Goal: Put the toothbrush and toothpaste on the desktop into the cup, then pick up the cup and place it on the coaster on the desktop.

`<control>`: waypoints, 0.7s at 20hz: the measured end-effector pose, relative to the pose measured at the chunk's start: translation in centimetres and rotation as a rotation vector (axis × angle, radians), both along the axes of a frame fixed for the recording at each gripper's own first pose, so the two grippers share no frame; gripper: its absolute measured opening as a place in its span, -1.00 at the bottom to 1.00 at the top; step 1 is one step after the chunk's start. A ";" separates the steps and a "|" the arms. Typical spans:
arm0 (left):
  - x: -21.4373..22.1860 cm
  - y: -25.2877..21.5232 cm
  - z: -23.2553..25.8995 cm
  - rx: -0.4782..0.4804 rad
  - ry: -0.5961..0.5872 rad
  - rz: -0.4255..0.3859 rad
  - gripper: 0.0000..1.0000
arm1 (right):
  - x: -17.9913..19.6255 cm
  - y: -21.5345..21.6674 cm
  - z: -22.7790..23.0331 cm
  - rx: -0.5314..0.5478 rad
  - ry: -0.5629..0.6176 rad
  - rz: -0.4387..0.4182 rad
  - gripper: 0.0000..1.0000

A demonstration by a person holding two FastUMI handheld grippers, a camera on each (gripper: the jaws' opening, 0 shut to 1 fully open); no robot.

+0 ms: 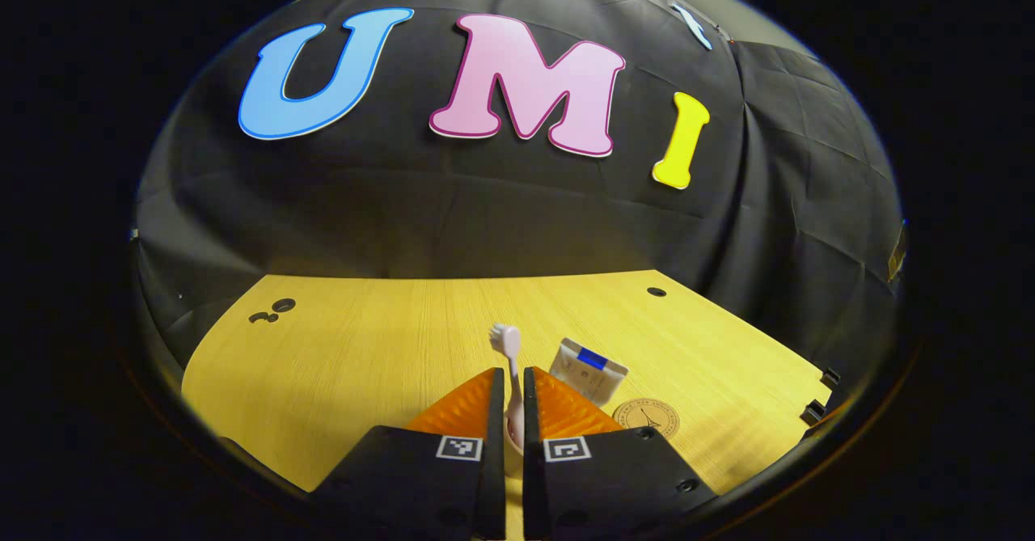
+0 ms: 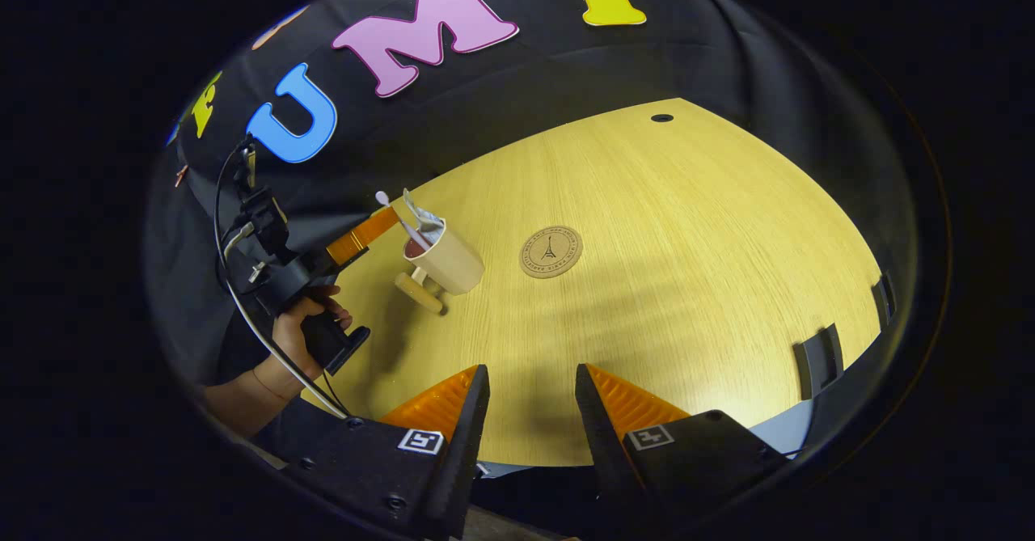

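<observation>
Left gripper: jaws narrowed onto the rim of the cup, lifting it tilted above the desktop; toothbrush and toothpaste stand inside. Right gripper: jaws moderately parted, empty, held back near the desk edge, presumably leaving the path clear. The coaster lies just beside the cup, bare.

A recording booth: black cloth wall backs a bare wooden desktop with cable holes.
</observation>
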State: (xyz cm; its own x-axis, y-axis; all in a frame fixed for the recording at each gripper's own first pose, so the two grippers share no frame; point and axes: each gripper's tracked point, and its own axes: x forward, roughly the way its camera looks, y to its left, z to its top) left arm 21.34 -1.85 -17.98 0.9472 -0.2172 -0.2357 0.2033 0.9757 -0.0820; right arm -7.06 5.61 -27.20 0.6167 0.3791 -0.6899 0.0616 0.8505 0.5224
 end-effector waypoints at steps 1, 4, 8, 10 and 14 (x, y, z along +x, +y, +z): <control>-0.5 0.0 0.2 0.009 0.006 -0.003 -0.66 | 0.0 0.1 0.1 0.009 0.004 0.004 0.34; -1.9 0.4 0.5 0.063 0.015 0.005 -0.53 | -0.2 0.5 -0.3 0.019 0.036 0.022 0.34; -4.5 0.0 -1.2 0.116 0.126 -0.040 -0.46 | -1.4 1.1 -1.2 0.034 0.108 0.055 0.34; -5.8 0.0 -2.5 0.123 0.221 -0.054 -0.46 | -1.6 1.2 -1.4 0.036 0.117 0.062 0.34; -7.6 -1.0 -4.2 0.062 0.373 -0.086 -0.46 | -1.3 1.0 -1.7 0.043 0.133 0.051 0.34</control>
